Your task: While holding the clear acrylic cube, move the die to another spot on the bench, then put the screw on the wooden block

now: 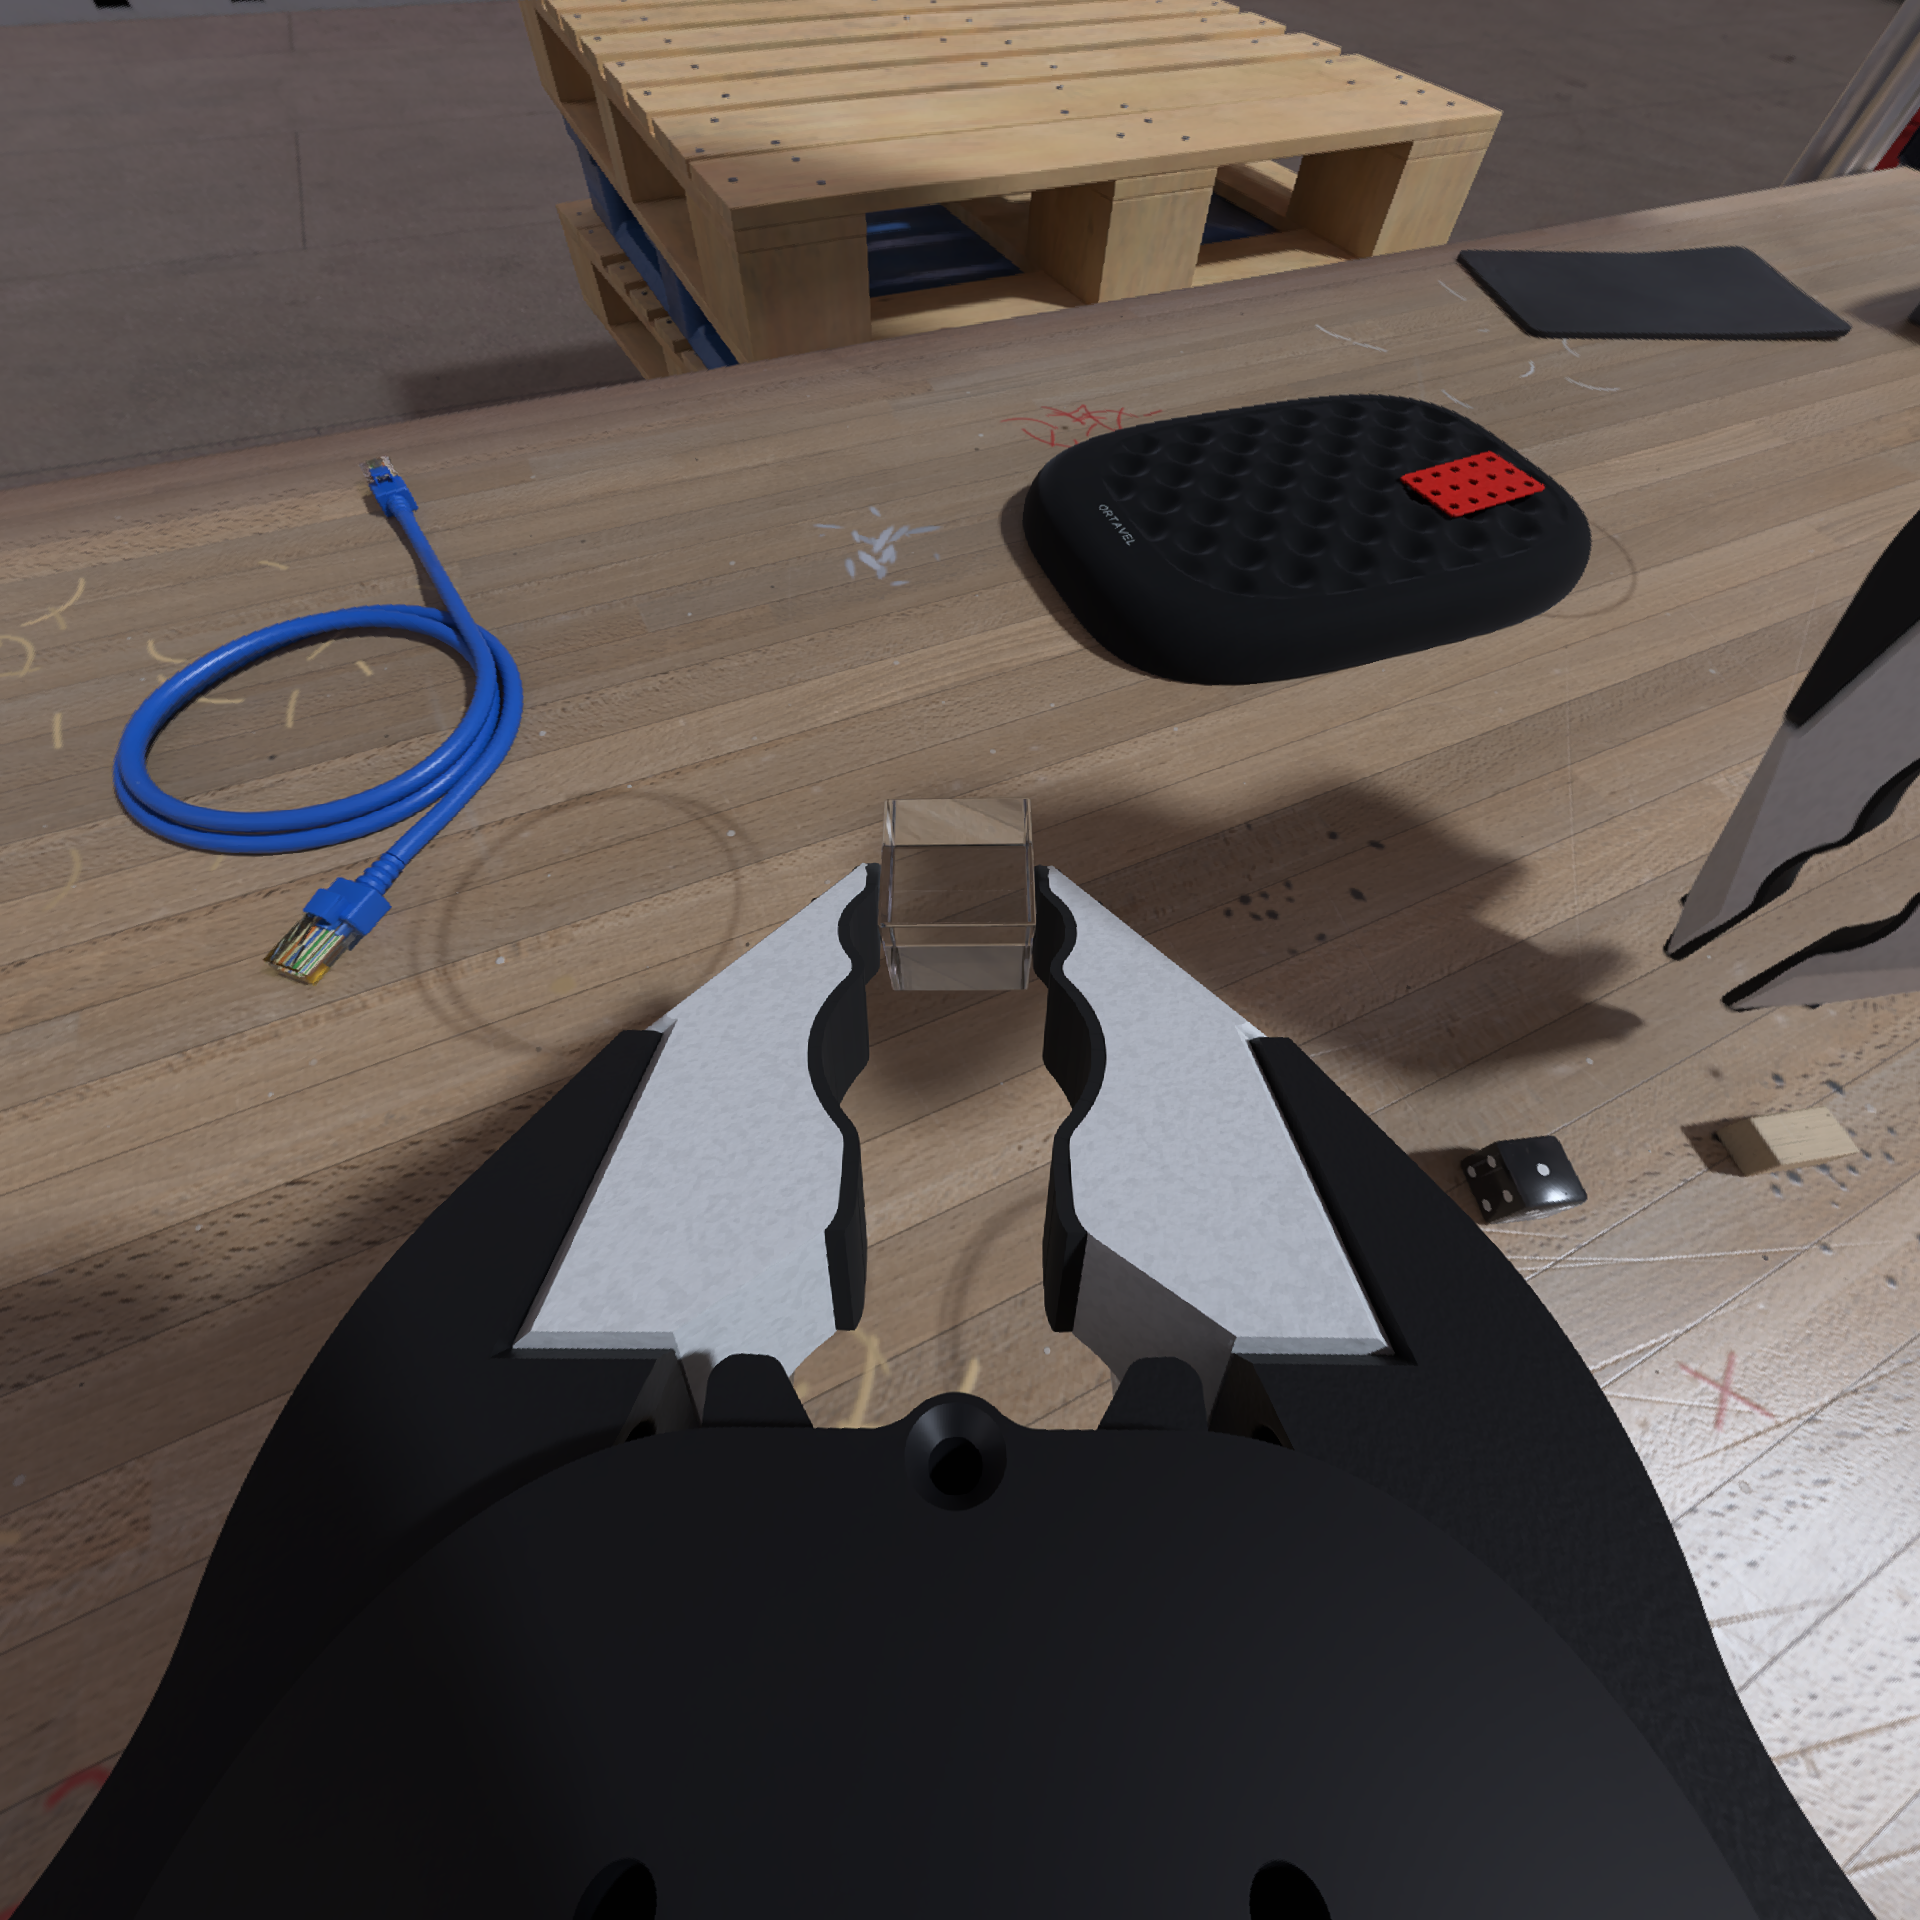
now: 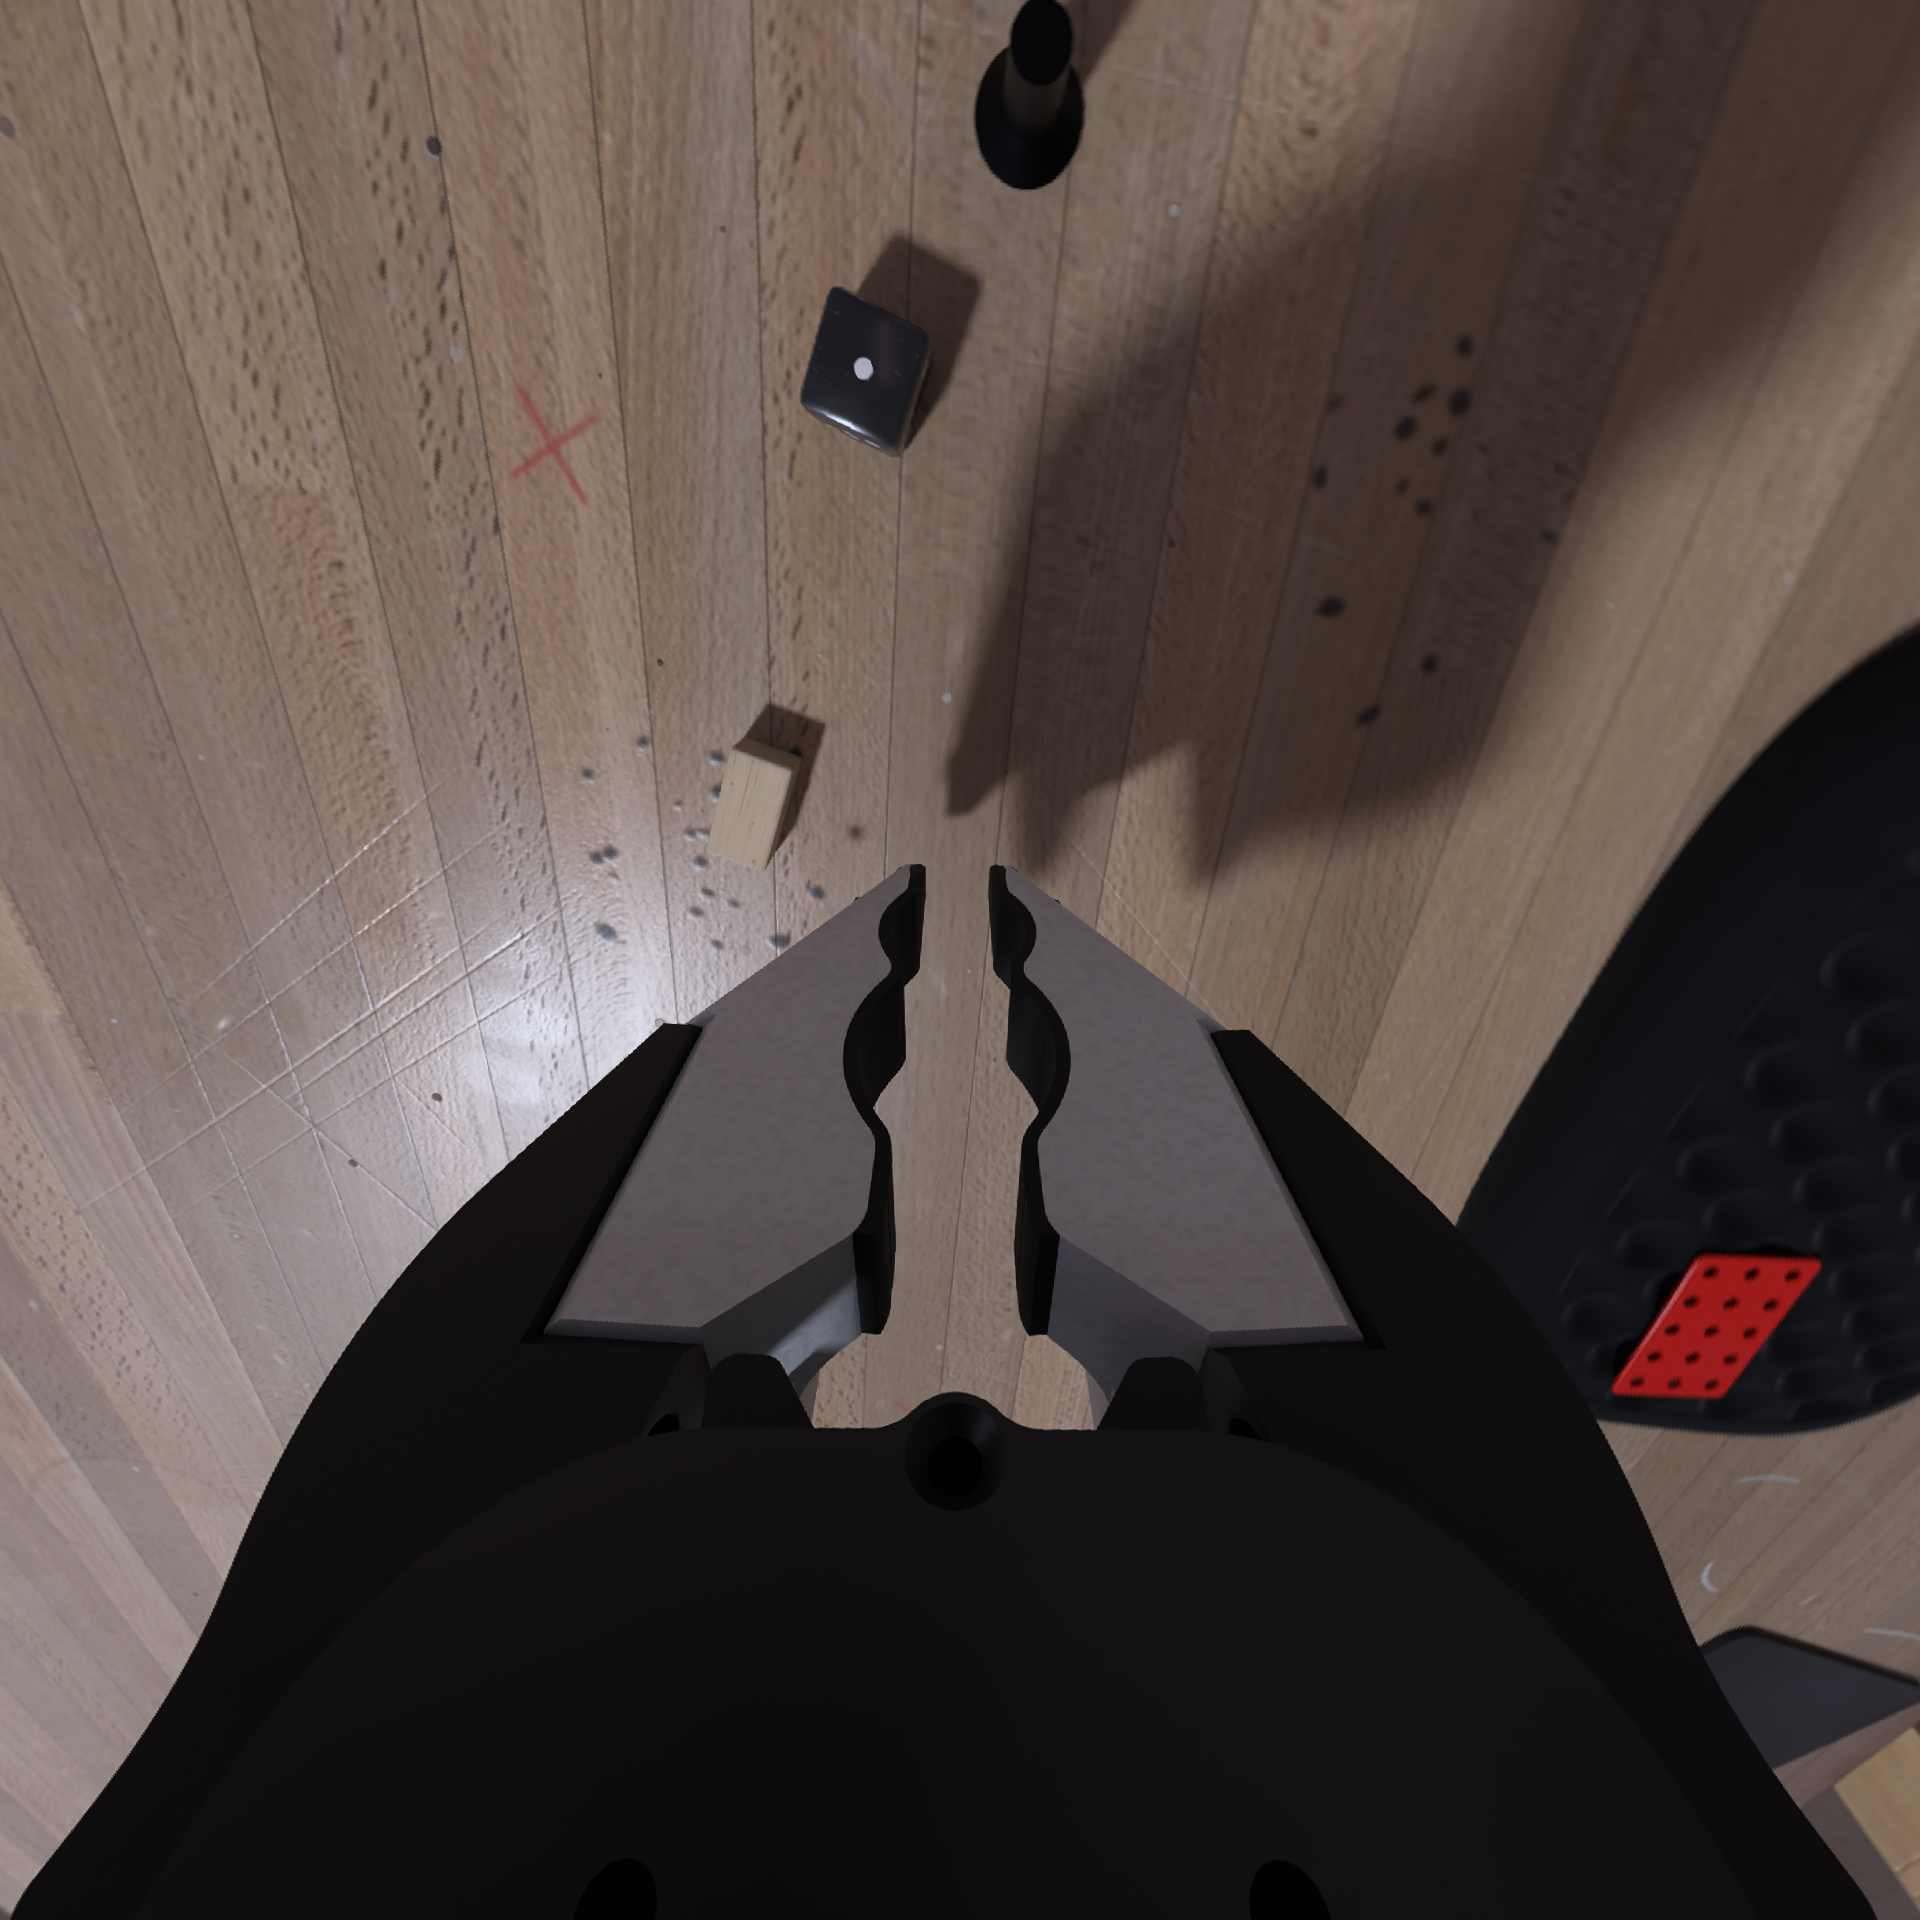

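Note:
My left gripper (image 1: 954, 878) is shut on the clear acrylic cube (image 1: 956, 914), which sits between its fingertips just above the bench. The black die (image 1: 1522, 1174) lies to its right, and the small wooden block (image 1: 1782, 1138) lies beyond the die. My right gripper (image 2: 956, 878) is empty, its jaws a narrow gap apart, and it points down at the bench; it also shows in the left wrist view (image 1: 1704, 977). In the right wrist view the wooden block (image 2: 758, 805) is just ahead-left of its tips. The die (image 2: 864, 369) is farther on, and the black screw (image 2: 1029, 99) stands beyond it.
A coiled blue network cable (image 1: 312, 727) lies left. A black dimpled cushion (image 1: 1226, 561) with a red perforated plate (image 1: 1472, 483) lies ahead-right; both show in the right wrist view (image 2: 1766, 1039) (image 2: 1714, 1325). A flat black mat (image 1: 1652, 291) lies near the far edge, with wooden pallets (image 1: 987, 135) beyond.

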You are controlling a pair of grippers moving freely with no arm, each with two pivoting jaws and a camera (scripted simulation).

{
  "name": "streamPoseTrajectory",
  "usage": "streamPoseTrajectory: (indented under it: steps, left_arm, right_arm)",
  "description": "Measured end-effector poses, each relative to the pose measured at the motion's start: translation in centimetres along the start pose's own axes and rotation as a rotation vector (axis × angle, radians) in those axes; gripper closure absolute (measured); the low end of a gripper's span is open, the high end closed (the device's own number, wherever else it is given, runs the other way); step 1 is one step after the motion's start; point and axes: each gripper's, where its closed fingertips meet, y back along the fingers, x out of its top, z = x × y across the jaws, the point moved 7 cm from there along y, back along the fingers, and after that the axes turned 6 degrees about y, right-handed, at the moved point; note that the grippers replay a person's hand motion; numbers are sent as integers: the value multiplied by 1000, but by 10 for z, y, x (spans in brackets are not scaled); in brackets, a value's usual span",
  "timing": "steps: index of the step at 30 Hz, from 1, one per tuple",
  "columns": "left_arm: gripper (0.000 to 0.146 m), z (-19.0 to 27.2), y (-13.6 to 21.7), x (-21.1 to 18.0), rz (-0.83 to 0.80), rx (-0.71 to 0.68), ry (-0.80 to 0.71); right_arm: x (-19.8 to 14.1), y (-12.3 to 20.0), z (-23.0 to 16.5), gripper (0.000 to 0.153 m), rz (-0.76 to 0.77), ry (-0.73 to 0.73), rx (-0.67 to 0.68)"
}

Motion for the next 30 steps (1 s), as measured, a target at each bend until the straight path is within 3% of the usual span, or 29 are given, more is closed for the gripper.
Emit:
streamPoseTrajectory:
  steps: [4, 7, 11, 14, 17, 22, 30]
  left_arm:
    - [118, -1, 1, 1, 6, 7, -3]
    - [118, -4, 1, 2, 10, 9, 14]
    - [118, -5, 1, 2, 13, 14, 21]
    - [118, -5, 1, 2, 12, 16, 16]
    - [118, -5, 0, 1, 13, 23, 10]
    - [118, -6, -3, -2, 6, 32, 9]
    - [118, -6, -10, -7, -8, 39, 15]
  right_arm:
    - [-7, 20, 3, 136, 76, -73, -69]
    - [-8, 39, 10, 139, 167, -190, -221]
    - [8, 56, 14, 139, 462, -413, -427]
    - [21, 54, 11, 126, 753, -537, -506]
    - [25, 41, 8, 112, 914, -576, -550]
    - [18, 34, 0, 112, 1054, -585, -678]
    - [4, 41, 0, 112, 1045, -650, -765]
